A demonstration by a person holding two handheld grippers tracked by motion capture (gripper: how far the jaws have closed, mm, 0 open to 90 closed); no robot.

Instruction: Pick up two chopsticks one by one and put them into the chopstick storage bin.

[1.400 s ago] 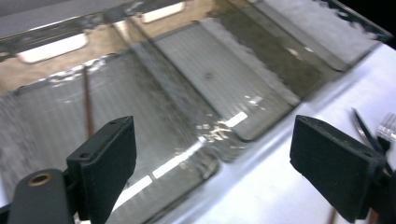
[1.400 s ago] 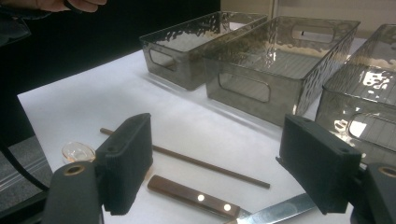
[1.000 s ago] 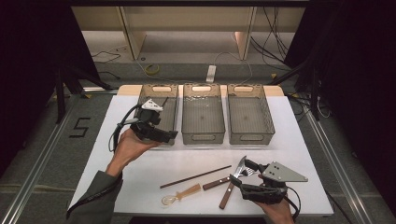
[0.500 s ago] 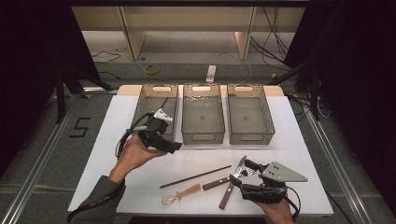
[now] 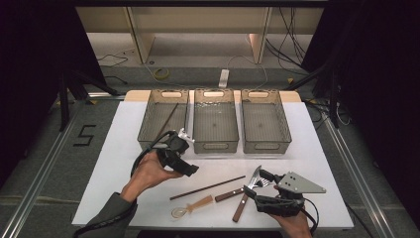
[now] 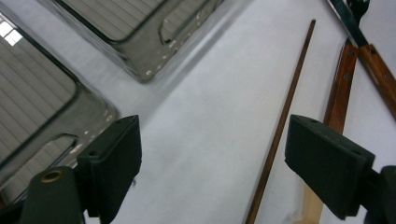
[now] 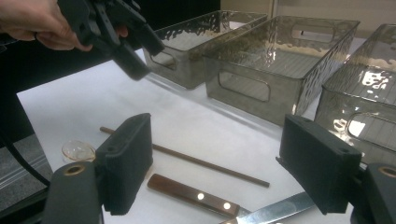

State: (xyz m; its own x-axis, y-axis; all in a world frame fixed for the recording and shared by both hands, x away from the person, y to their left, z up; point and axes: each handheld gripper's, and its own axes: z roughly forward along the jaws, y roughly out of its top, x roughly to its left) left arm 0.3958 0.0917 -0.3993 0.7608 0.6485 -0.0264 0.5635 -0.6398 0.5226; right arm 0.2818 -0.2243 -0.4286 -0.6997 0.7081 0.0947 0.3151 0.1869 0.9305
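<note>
What changed: the left gripper was up over the left box a second ago. Now it has come back down toward 6 o'clock, over the white table.
Already in the box: one brown stick lies inside the left box, leaning along it.
What that means: I think one stick is put away and the left gripper is coming for the next one.
Next thing: the second brown stick lies flat on the table, at 5 o'clock from the left gripper and near it, not touching.
Which way it lies: in the high view its long line runs from 8 o'clock to 2 o'clock. I cannot tell which end is the thin one.
Left tongs: wide apart, holding nothing. In the left gripper view the stick runs up between the two jaws, closer to the right one.
Right tongs: the right gripper is wide apart too, holding nothing, and sits by the knife.
Neighbours: a clear spoon lies just below the stick, at its 8 o'clock end.
Grab tip: the jaws should close across the stick, not along it.
</note>
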